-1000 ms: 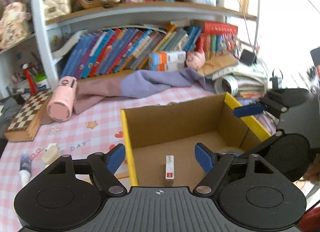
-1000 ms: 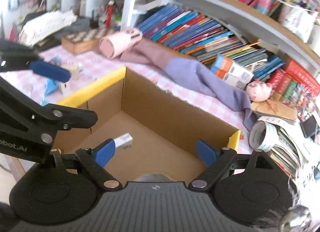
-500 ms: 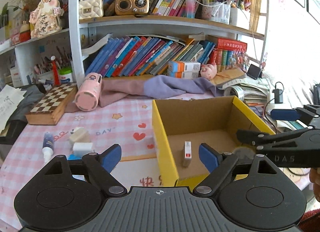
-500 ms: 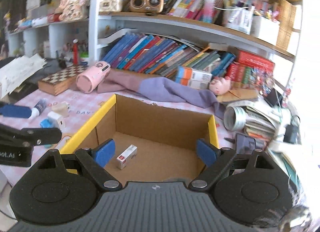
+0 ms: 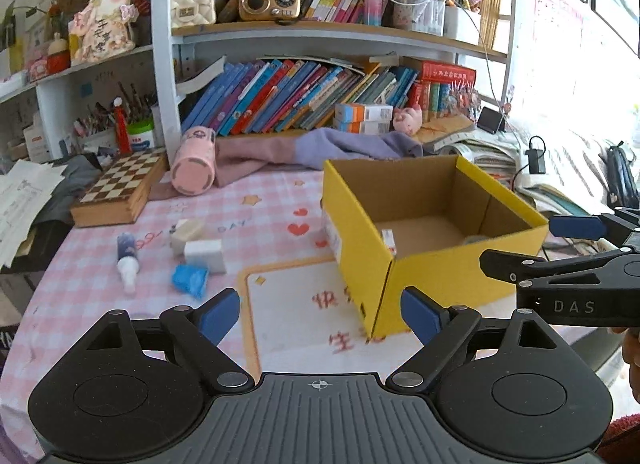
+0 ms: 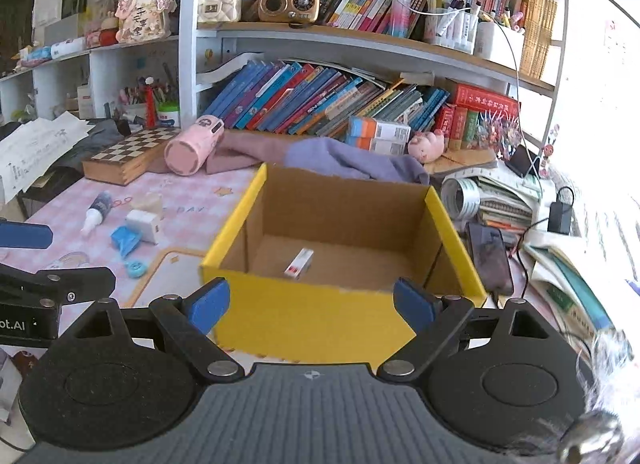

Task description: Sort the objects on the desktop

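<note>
A: Where do we stand? Our left gripper (image 5: 320, 310) has nothing between its fingers, and they are opening wider as we look; our right gripper (image 6: 310, 304) has its fingers spread wide and bare too.

B: Agreed; the yellow box (image 6: 316, 322) sits on the desk (image 5: 256, 219) straight ahead of the right gripper, with one small carton (image 6: 299, 262) already lying on its floor (a second, roundish thing shows in the box's near corner in the left view, but we cannot make it out).

A: So what is left lies to the left of the box; the small bottle (image 5: 127, 260), the white block (image 5: 203, 255), the beige piece (image 5: 187, 228) behind it and the crumpled blue thing (image 5: 190, 280).

B: Those sit ahead and to the left of our left gripper, well apart from the right one; we judge the left hand the nearer.

A: The bottle lies flat, its long axis running roughly away from us, white cap towards us; we would need the fingers across that axis, not along it.

B: The white block and the blue thing touch or nearly touch; we cannot tell which. A small blue round thing (image 6: 135, 268) shows only in the right view; in the left view our own gripper may cover it.

A: And the box's near wall hides part of its floor from both views.
</note>
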Demonstrator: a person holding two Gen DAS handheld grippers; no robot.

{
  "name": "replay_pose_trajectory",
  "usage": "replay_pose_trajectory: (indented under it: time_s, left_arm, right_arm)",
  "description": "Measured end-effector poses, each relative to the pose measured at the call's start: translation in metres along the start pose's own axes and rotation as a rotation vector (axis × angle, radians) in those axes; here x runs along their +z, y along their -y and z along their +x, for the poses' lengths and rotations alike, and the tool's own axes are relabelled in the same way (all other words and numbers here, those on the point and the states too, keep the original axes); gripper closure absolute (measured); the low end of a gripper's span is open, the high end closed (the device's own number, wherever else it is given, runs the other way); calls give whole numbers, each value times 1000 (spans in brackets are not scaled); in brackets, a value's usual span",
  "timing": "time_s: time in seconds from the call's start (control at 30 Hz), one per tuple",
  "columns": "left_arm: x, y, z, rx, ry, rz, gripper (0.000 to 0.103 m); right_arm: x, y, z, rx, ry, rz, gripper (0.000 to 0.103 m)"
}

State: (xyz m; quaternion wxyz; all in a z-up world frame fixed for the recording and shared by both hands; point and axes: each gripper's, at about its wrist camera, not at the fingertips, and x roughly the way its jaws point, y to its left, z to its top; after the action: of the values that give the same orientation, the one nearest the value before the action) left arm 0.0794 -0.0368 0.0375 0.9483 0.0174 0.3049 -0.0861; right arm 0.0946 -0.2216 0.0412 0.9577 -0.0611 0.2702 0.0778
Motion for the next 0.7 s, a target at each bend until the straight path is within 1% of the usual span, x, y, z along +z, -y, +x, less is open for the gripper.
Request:
replay_pose_trajectory:
  time_s: [0.17,0.33,0.57,0.7]
  left_arm:
    - [-16,-12,-15,2,-18,10,13]
    - [-34,-23,-28,18,-40,24,13]
    - [-50,-41,-39,33,-70,5,13]
    - [-59,-53,-43,37,-93,-28,13]
  right_arm:
    - [-15,-22,-12,-2,-24,19,14]
    - [-29,-43,-21,14,-55,28,14]
    - [-39,-63,-23,56,-124,68,14]
    - [-41,-72,-22,70,-152,83,14]
